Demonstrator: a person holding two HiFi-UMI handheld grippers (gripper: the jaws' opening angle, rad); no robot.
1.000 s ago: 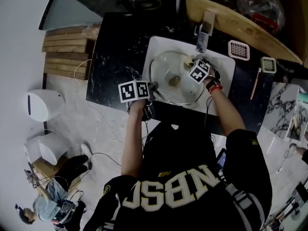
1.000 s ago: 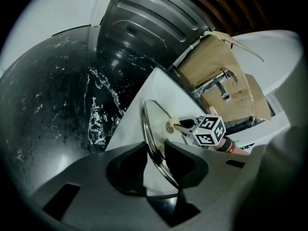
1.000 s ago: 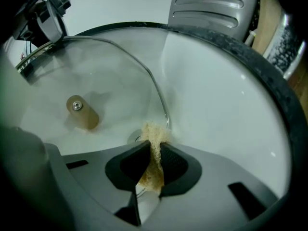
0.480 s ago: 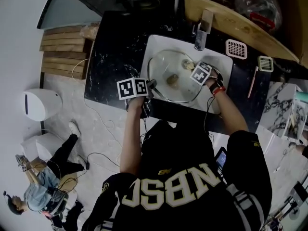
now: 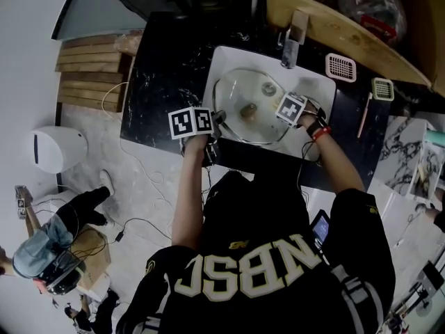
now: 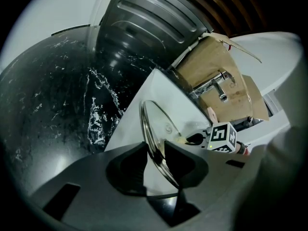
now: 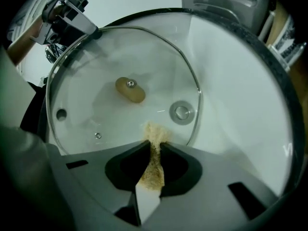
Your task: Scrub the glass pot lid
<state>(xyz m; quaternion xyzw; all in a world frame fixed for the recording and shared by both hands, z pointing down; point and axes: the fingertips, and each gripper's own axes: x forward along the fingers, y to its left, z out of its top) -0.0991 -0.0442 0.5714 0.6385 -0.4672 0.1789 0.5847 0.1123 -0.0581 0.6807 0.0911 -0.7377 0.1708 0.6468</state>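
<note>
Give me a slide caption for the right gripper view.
Right gripper pinches a tan scrub pad over the glass pot lid in a white sink.

The right gripper [image 7: 155, 147], pinching its tan scrub pad [image 7: 153, 170], has drawn back from the far side of the glass pot lid [image 5: 240, 127] near the faucet [image 5: 292, 37] to the lid's near right rim. This uncovers the drain [image 5: 269, 88]. The bystander [image 5: 49, 245] has shifted along the floor [image 5: 139, 186] toward the left edge.
</note>
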